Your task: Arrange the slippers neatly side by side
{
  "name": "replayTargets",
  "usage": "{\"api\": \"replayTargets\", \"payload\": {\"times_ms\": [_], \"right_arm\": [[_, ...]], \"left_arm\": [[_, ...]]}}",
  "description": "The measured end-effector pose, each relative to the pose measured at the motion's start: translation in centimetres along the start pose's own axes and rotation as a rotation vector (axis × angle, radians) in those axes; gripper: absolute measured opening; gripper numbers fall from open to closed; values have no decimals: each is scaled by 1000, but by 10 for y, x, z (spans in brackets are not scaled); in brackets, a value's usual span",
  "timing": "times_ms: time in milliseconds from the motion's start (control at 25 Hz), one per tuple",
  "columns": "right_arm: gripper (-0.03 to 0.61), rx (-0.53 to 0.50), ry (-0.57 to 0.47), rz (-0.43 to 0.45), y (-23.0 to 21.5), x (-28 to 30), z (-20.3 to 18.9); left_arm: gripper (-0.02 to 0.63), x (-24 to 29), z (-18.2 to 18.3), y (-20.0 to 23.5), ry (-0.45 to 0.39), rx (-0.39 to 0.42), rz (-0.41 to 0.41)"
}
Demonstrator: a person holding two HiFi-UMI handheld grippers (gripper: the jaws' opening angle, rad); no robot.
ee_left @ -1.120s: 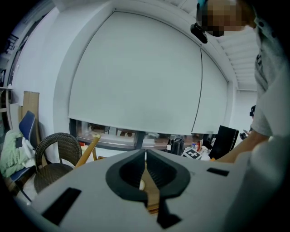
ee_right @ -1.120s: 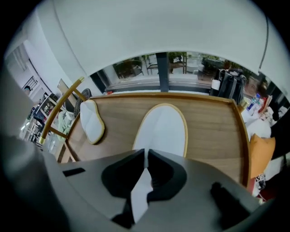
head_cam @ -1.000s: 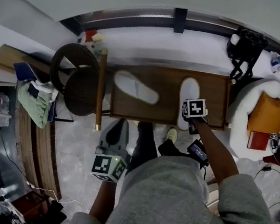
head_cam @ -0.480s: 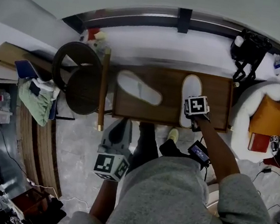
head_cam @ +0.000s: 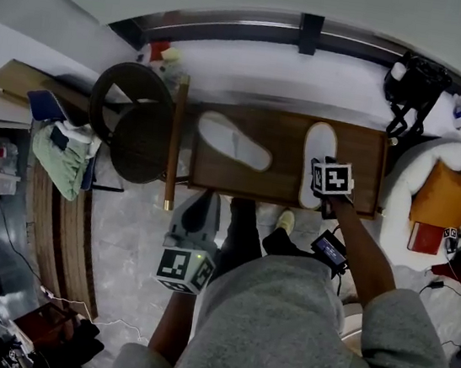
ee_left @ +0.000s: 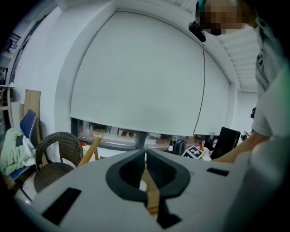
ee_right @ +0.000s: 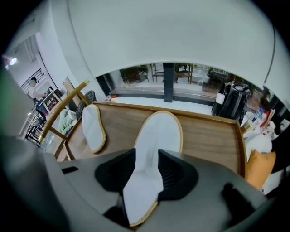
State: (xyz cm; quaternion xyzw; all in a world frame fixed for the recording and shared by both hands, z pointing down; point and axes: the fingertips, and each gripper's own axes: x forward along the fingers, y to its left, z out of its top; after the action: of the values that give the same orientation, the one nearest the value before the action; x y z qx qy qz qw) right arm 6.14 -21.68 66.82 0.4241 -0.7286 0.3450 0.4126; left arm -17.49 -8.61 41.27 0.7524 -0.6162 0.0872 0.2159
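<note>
Two white slippers lie on the brown wooden table (head_cam: 287, 136). The left slipper (head_cam: 234, 140) (ee_right: 94, 127) lies slanted, toe to the far left. The right slipper (head_cam: 318, 151) (ee_right: 158, 136) lies straight, its heel at the table's near edge. My right gripper (head_cam: 320, 191) (ee_right: 146, 156) is over that heel. Its jaws are opening and stand wide apart, with the heel between them, flat on the table. My left gripper (head_cam: 194, 221) (ee_left: 145, 158) hangs low in front of the table, shut and with nothing in it.
A dark wicker chair (head_cam: 132, 127) and a wooden pole (head_cam: 174, 141) stand left of the table. On the right is a white armchair (head_cam: 406, 174) with an orange cushion (head_cam: 444, 190). A black bag (head_cam: 415, 81) sits at the back right. The person's legs are under the table's near edge.
The head view has drifted a little to the right. Both slippers keep their places on the table, and the right gripper stays at the right slipper's heel.
</note>
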Motion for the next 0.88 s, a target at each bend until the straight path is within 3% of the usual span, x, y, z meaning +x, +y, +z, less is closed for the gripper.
{"api": "replayTargets", "payload": {"times_ms": [200,360,520,880], "right_arm": [[147,-149,-146,-13,20,-25,22],[147,-291,-245,42,63,-37,45],[147,-357,-321,114,106,-40,71],[147,-420,-316,277,179,-23,93]], "left_arm": [[23,-3,-2,2,-4,-12,8],[23,-7,-3,8,-7,-21,28],[23,-12,-3,15,-9,-25,52],[23,-30,3,50,-19,-41,138]]}}
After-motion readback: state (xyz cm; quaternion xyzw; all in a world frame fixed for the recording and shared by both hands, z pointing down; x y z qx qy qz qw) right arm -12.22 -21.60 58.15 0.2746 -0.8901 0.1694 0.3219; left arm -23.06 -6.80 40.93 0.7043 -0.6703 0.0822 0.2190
